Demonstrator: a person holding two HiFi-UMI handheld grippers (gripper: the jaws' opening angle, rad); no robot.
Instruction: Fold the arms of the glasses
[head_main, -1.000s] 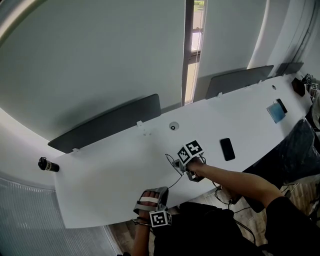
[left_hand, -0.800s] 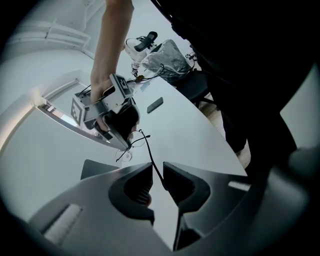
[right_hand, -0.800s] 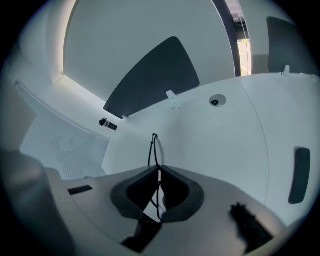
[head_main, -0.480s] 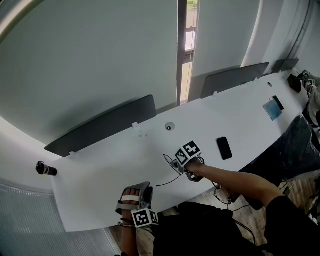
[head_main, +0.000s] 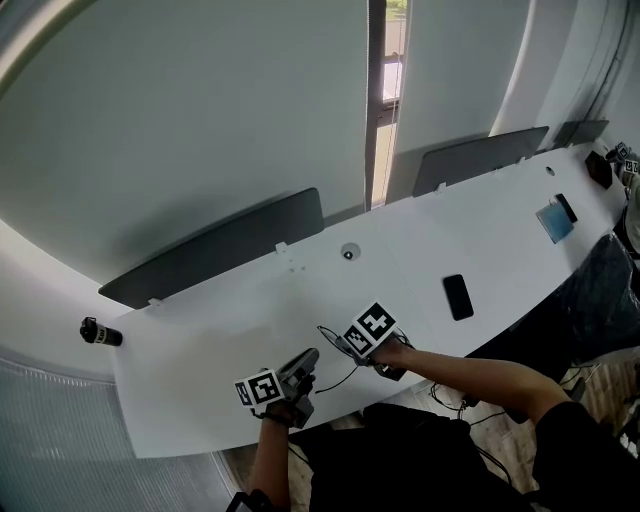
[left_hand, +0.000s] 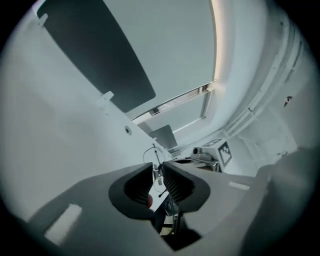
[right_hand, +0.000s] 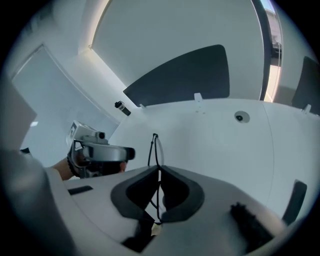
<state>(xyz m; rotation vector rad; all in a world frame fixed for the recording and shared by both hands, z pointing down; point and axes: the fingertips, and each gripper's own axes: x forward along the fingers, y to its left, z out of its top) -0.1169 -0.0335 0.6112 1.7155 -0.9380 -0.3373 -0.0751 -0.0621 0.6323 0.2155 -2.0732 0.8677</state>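
The glasses (head_main: 334, 340) are a thin black wire frame held just above the white table (head_main: 200, 340). My right gripper (head_main: 346, 346) is shut on them: in the right gripper view the frame (right_hand: 154, 150) runs between the pads and loops out ahead of the right gripper (right_hand: 159, 172). My left gripper (head_main: 307, 360) sits at the table's near edge, pointing at the glasses from the left. Its jaws have just been closing and now keep a narrow gap. Nothing is pressed between them at the left gripper (left_hand: 158, 167); the glasses (left_hand: 156, 154) lie just beyond.
A black phone (head_main: 458, 297) lies to the right of the grippers. Grey divider panels (head_main: 215, 250) stand along the far edge, with a round grommet (head_main: 349, 252) in front of them. A small black cylinder (head_main: 98, 332) sits past the table's left end, and a blue item (head_main: 555, 220) lies far right.
My left gripper has come up from below the table's near edge onto the table, turned toward the glasses. The right gripper shifted slightly left with the glasses.
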